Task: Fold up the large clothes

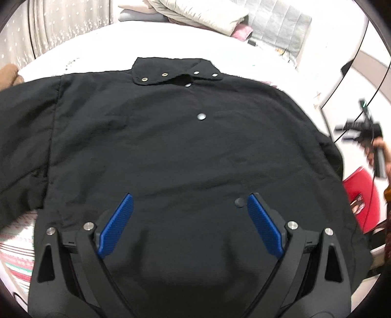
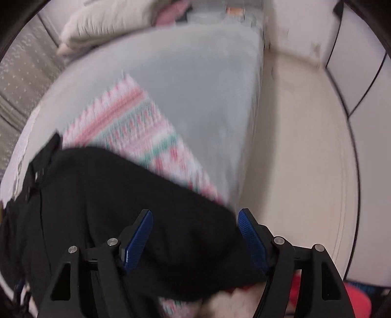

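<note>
A black jacket (image 1: pixel 183 146) with metal snaps lies spread front up on the bed, its collar (image 1: pixel 176 71) at the far side and a sleeve reaching out to the left. My left gripper (image 1: pixel 190 203) hovers open over the jacket's lower front, blue pads wide apart and nothing between them. In the blurred right wrist view, my right gripper (image 2: pixel 195 215) is open above the jacket's right edge (image 2: pixel 122 195); black cloth lies under and between the fingers, and the pads do not press on it. A hand (image 1: pixel 381 149) holds that gripper at the right edge of the left wrist view.
A pink and green patterned blanket (image 2: pixel 136 127) lies under the jacket on the white bed (image 2: pixel 195 73). Pillows and bedding (image 1: pixel 195 14) are piled at the head. Pale floor (image 2: pixel 293 146) runs along the bed's right side, with a red object (image 1: pixel 361 195) there.
</note>
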`<action>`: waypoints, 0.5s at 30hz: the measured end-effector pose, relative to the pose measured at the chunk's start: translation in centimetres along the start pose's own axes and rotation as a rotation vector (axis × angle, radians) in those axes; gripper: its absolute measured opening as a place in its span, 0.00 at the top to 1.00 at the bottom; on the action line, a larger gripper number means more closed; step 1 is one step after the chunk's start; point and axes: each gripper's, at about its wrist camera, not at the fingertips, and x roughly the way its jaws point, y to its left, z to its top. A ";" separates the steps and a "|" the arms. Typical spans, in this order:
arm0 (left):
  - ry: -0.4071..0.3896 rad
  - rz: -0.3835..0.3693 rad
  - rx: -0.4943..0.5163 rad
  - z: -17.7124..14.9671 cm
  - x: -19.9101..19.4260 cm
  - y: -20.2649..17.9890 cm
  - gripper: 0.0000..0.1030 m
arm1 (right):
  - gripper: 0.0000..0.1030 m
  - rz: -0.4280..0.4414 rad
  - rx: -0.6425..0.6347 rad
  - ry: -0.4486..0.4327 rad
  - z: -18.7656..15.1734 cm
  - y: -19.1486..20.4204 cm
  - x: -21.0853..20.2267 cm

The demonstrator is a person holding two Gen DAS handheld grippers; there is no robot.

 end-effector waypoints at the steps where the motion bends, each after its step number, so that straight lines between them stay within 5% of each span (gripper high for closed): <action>1: -0.014 -0.015 -0.009 -0.3 0.0 0.0 0.08 | 0.29 -0.003 -0.003 0.035 -0.4 -0.4 0.4; 4: -0.033 -0.041 -0.033 -1.1 0.3 0.1 0.08 | 0.29 -0.010 -0.059 0.023 -0.7 -1.4 -0.2; 9: -0.019 -0.075 -0.073 -2.0 1.5 0.8 0.08 | 0.29 -0.104 -0.387 -0.051 0.3 1.0 1.0; 15: -0.022 -0.073 -0.111 -2.1 2.8 1.7 0.08 | 0.30 -0.015 -0.512 -0.007 2.0 4.3 6.4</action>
